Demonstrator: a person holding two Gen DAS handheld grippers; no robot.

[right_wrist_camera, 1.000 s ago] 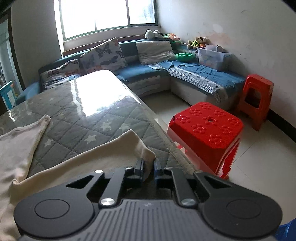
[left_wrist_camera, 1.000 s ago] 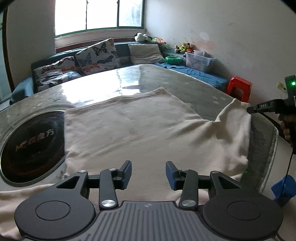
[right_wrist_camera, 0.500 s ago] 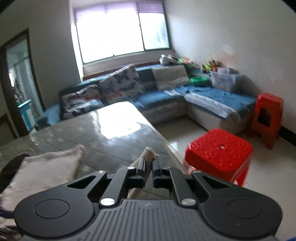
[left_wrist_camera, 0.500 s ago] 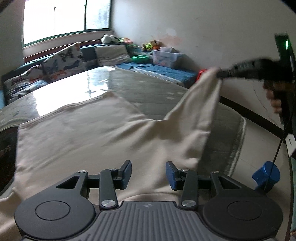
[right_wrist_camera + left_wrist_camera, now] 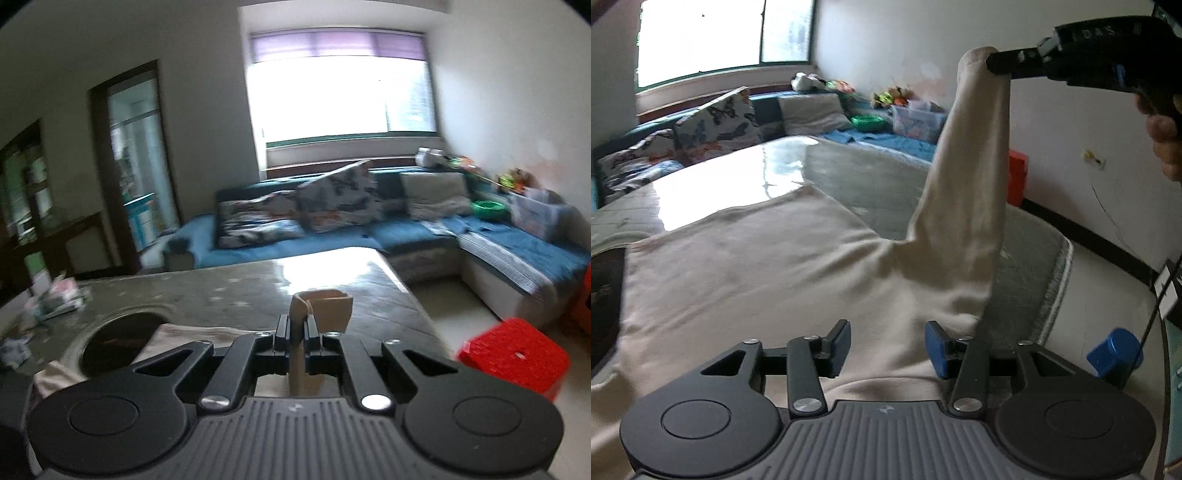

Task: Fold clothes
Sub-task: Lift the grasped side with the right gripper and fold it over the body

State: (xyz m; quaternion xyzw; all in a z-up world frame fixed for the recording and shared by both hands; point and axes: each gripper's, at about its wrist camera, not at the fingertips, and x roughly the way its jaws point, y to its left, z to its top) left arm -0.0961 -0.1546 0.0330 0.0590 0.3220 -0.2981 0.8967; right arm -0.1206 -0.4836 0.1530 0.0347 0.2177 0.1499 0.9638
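Observation:
A cream garment point(image 5: 757, 266) lies spread flat on the grey quilted table point(image 5: 1027, 258). Its right sleeve point(image 5: 967, 177) is lifted high above the table. My right gripper point(image 5: 297, 328) is shut on the sleeve's cuff point(image 5: 327, 308), which sticks up between the fingers; it also shows in the left wrist view point(image 5: 991, 62) at the upper right, pinching the cuff. My left gripper point(image 5: 886, 345) is open and empty, hovering low over the garment's near edge.
A dark round inset point(image 5: 118, 338) sits in the table at the left. Red plastic stools point(image 5: 517, 360) stand on the floor right of the table. A blue sofa point(image 5: 406, 236) with cushions runs along the far walls. A blue object point(image 5: 1113, 352) lies on the floor.
My right gripper has lifted the sleeve from the table's right edge to high above it and swung left. My left gripper stays open over the near edge.

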